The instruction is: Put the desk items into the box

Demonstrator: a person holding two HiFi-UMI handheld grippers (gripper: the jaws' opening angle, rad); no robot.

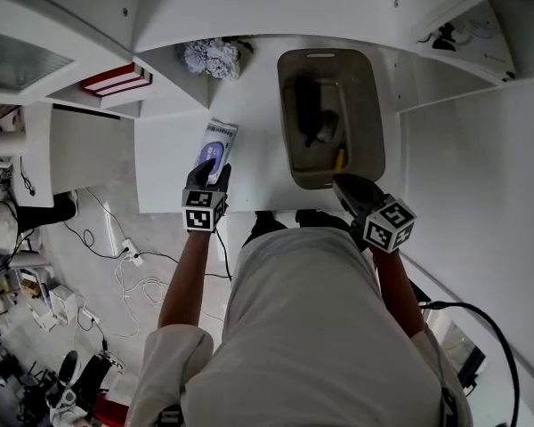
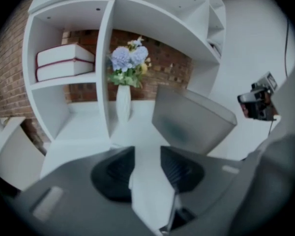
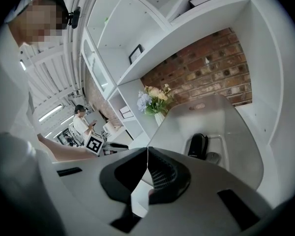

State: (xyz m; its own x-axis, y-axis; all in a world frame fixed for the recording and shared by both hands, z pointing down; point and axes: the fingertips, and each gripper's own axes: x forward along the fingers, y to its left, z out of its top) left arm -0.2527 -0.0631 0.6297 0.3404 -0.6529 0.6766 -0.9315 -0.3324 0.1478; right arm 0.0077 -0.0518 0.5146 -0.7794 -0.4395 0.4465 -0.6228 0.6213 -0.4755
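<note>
Behind the packet (image 1: pixel 219 139) on the worktop (image 1: pixel 165 163), a vase of flowers (image 1: pixel 212 57) is standing, with the grey box (image 1: pixel 367 96) off to the right. You are holding your left gripper (image 1: pixel 212 170) over the packet's near end, its jaws partly apart. Your right gripper (image 1: pixel 339 181), its jaws together and empty, is hovering at the box's near rim.

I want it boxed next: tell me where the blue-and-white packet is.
In the head view the packet lies on the desk, left of the grey box, at the tip of the left gripper.
</note>
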